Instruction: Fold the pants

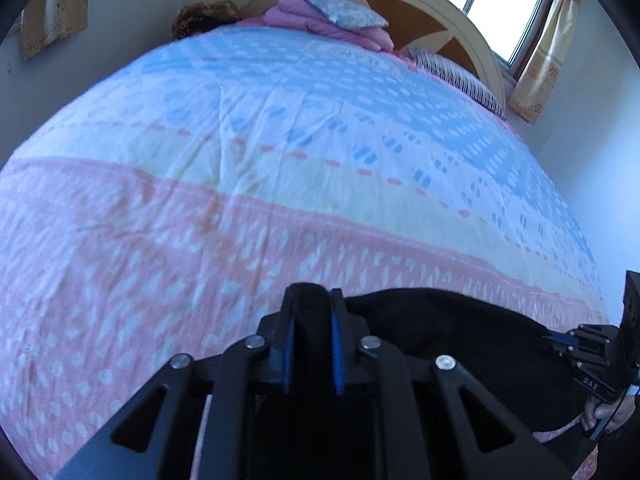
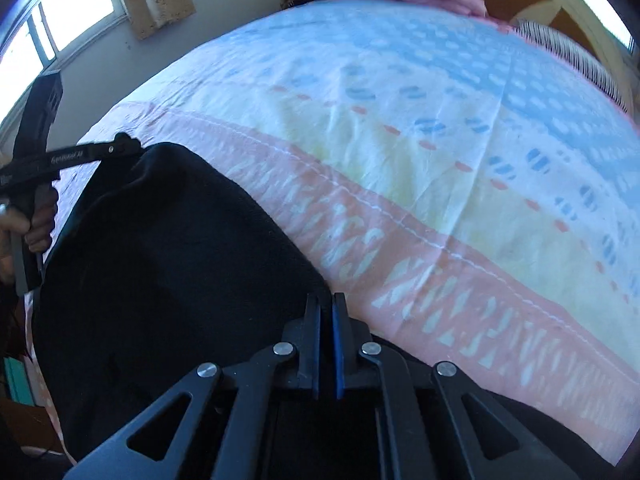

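Observation:
Black pants (image 2: 168,264) hang stretched between my two grippers above the near edge of the bed. My left gripper (image 1: 313,300) is shut on a thick black band of the pants (image 1: 460,332), which run off to the right. My right gripper (image 2: 326,304) is shut on the pants' edge, with the cloth spreading to the left. The right gripper shows at the right edge of the left wrist view (image 1: 560,338), clamped on the cloth. The left gripper shows at the left of the right wrist view (image 2: 124,144), clamped on the far corner.
A bed with a pink, yellow and blue patterned bedspread (image 1: 280,160) fills both views. Folded pink bedding and a grey pillow (image 1: 332,8) lie at the headboard (image 1: 460,20). A striped pillow (image 1: 456,76) lies to the right. Curtained windows (image 1: 508,0) are behind.

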The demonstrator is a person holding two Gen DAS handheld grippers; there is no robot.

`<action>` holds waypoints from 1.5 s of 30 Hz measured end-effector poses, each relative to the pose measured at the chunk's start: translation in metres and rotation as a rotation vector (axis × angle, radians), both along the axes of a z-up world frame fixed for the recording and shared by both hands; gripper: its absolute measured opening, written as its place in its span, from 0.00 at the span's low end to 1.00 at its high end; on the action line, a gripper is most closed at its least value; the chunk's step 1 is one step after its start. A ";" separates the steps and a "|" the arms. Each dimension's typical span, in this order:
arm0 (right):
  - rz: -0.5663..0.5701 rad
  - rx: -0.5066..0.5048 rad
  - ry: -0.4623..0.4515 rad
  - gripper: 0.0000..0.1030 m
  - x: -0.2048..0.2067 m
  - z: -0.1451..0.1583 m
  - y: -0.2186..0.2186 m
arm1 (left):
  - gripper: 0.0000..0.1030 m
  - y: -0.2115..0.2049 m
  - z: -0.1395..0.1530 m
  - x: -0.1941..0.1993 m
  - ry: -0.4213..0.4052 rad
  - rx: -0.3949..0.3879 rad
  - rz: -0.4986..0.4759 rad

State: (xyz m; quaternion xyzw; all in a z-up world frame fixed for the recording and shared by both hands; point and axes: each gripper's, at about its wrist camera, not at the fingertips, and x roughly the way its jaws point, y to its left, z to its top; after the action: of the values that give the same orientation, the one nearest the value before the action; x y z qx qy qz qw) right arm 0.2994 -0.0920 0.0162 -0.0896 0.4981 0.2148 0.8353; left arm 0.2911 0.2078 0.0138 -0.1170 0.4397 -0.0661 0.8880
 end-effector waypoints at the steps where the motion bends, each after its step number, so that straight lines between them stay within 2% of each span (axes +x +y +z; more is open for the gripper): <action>1: -0.005 0.007 -0.031 0.05 -0.010 0.010 0.000 | 0.15 0.001 0.008 -0.004 -0.022 0.003 0.000; 4: -0.030 0.090 -0.118 0.05 -0.044 0.050 -0.002 | 0.15 0.006 0.029 -0.020 -0.086 -0.006 -0.003; 7: -0.015 0.111 -0.194 0.04 -0.079 0.078 0.002 | 0.15 0.014 0.049 -0.043 -0.156 -0.042 -0.005; 11: 0.019 0.118 -0.277 0.04 -0.136 0.098 0.013 | 0.15 0.022 0.068 -0.088 -0.245 -0.070 -0.009; 14: 0.025 0.118 -0.298 0.04 -0.177 0.091 0.020 | 0.15 0.027 0.069 -0.122 -0.271 -0.097 -0.025; 18: 0.018 0.113 -0.307 0.04 -0.226 0.069 0.026 | 0.15 0.031 0.055 -0.167 -0.285 -0.089 -0.028; 22: 0.014 0.126 -0.292 0.04 -0.254 0.043 0.027 | 0.15 0.034 0.035 -0.203 -0.295 -0.070 -0.013; 26: 0.016 0.079 -0.295 0.05 -0.275 0.019 0.037 | 0.16 0.037 0.004 -0.224 -0.279 -0.026 0.005; 28: 0.008 0.058 -0.292 0.05 -0.281 0.007 0.040 | 0.21 0.038 -0.011 -0.231 -0.251 0.003 0.018; 31: -0.005 0.058 -0.273 0.05 -0.285 -0.009 0.040 | 0.36 0.046 -0.022 -0.245 -0.237 0.016 0.057; 33: -0.001 0.041 -0.271 0.05 -0.288 -0.017 0.042 | 0.52 0.053 -0.023 -0.251 -0.237 0.027 0.083; 34: 0.000 0.025 -0.282 0.05 -0.291 -0.020 0.044 | 0.56 0.055 -0.023 -0.253 -0.235 0.046 0.092; 36: -0.003 0.003 -0.310 0.07 -0.296 -0.022 0.046 | 0.69 0.058 -0.022 -0.256 -0.221 0.106 0.099; 40: 0.005 -0.022 -0.312 0.11 -0.304 -0.021 0.045 | 0.73 0.071 -0.020 -0.264 -0.189 0.284 0.191; 41: 0.008 -0.009 -0.305 0.11 -0.307 -0.018 0.044 | 0.73 0.076 -0.018 -0.267 -0.185 0.301 0.213; 43: 0.029 0.059 -0.269 0.12 -0.311 -0.007 0.038 | 0.73 0.087 -0.013 -0.274 -0.175 0.301 0.254; 45: 0.050 0.128 -0.252 0.12 -0.314 0.005 0.035 | 0.73 0.090 -0.008 -0.281 -0.165 0.241 0.246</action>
State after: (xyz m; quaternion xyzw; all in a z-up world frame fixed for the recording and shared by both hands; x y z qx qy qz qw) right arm -0.0147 -0.0572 0.0214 -0.0749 0.3720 0.2540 0.8896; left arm 0.0103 0.2976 0.0056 -0.0569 0.3527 0.0869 0.9300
